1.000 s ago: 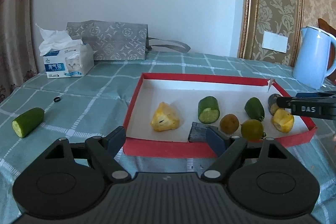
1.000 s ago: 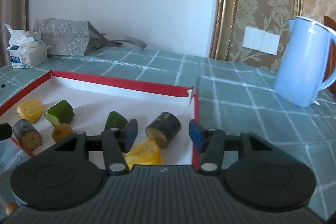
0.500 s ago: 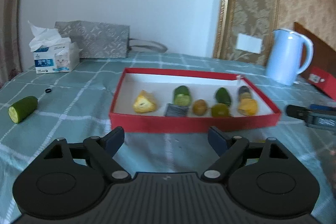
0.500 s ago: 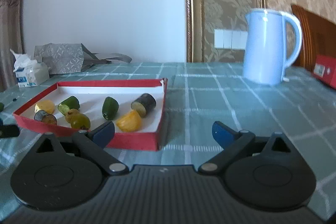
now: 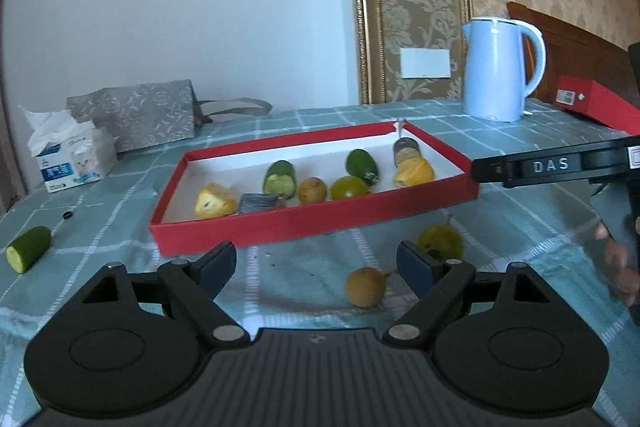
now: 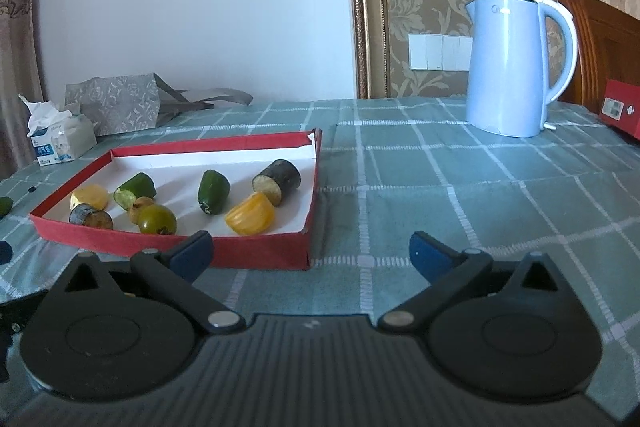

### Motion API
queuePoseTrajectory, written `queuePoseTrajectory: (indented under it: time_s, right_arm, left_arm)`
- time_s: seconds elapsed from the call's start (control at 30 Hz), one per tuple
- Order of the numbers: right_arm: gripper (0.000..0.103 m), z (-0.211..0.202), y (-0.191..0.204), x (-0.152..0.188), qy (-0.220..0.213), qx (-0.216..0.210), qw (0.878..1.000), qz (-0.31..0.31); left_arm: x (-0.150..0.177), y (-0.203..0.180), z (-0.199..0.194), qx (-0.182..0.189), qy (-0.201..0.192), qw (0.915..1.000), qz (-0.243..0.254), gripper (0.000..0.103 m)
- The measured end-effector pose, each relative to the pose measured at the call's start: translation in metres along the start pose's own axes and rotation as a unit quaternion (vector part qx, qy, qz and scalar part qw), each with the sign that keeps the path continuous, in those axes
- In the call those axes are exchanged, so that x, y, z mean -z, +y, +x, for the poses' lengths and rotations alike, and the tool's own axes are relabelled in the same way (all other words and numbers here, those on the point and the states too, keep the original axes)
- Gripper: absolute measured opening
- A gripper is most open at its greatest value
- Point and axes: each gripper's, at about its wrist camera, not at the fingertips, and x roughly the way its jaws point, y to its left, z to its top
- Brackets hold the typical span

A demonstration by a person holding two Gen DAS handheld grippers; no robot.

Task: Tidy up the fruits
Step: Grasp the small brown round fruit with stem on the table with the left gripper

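Observation:
A red tray (image 5: pixel 320 217) with a white floor (image 6: pixel 104 239) holds several fruit and vegetable pieces: yellow chunks, green cucumber pieces, dark pieces and small round fruits. On the cloth in front of it lie a brown round fruit (image 5: pixel 366 286) and a yellow-green fruit (image 5: pixel 440 241). A cucumber piece (image 5: pixel 28 248) lies far left. My left gripper (image 5: pixel 316 267) is open and empty, just in front of the loose fruits. My right gripper (image 6: pixel 310 253) is open and empty, near the tray's front right corner; its body shows in the left wrist view (image 5: pixel 552 165).
A pale blue kettle (image 6: pixel 516 63) stands at the back right. A tissue box (image 5: pixel 70 157) and a grey patterned bag (image 5: pixel 136 115) stand at the back left. A red box (image 5: pixel 596 103) is at the far right. A small black ring (image 5: pixel 69 214) lies on the cloth.
Both grippers have pulled back from the tray toward the table's near side. The two loose fruits on the cloth have come into the left wrist view.

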Motion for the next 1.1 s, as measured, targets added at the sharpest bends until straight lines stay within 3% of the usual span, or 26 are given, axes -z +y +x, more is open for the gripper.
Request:
queuePoseTrajectory:
  time_s: [0.17, 0.5, 0.63, 0.67, 0.73, 0.8, 1.1]
  right_arm:
    - [0.103, 0.000, 0.000, 0.000, 0.001, 0.001, 1.000, -0.001]
    - [0.103, 0.001, 0.001, 0.000, 0.004, 0.000, 1.000, -0.002]
    - [0.103, 0.001, 0.002, 0.000, 0.004, 0.000, 1.000, -0.004]
    - [0.103, 0.001, 0.002, 0.000, 0.005, 0.000, 1.000, -0.003]
    - [0.103, 0.001, 0.001, 0.000, 0.007, 0.000, 1.000, -0.003]
    - [0.103, 0.001, 0.002, 0.000, 0.008, 0.001, 1.000, -0.003]
    - [0.103, 0.002, 0.002, 0.000, 0.011, 0.001, 1.000, -0.006]
  left_arm:
    - [0.001, -0.004, -0.003, 0.011, -0.007, 0.9999, 0.005, 0.088]
    - [0.000, -0.004, 0.016, 0.052, 0.055, 0.9971, -0.005, 0.082]
    - [-0.002, -0.006, 0.024, 0.046, 0.066, 0.9968, -0.002, 0.081]
    - [-0.003, -0.006, 0.026, 0.041, 0.068, 0.9968, -0.002, 0.078]
    - [-0.003, -0.007, 0.031, 0.041, 0.079, 0.9960, -0.002, 0.057]
    - [-0.002, -0.007, 0.037, 0.039, 0.095, 0.9947, -0.003, 0.044]
    - [0.000, -0.011, 0.036, 0.050, 0.088, 0.9948, 0.011, 0.031]
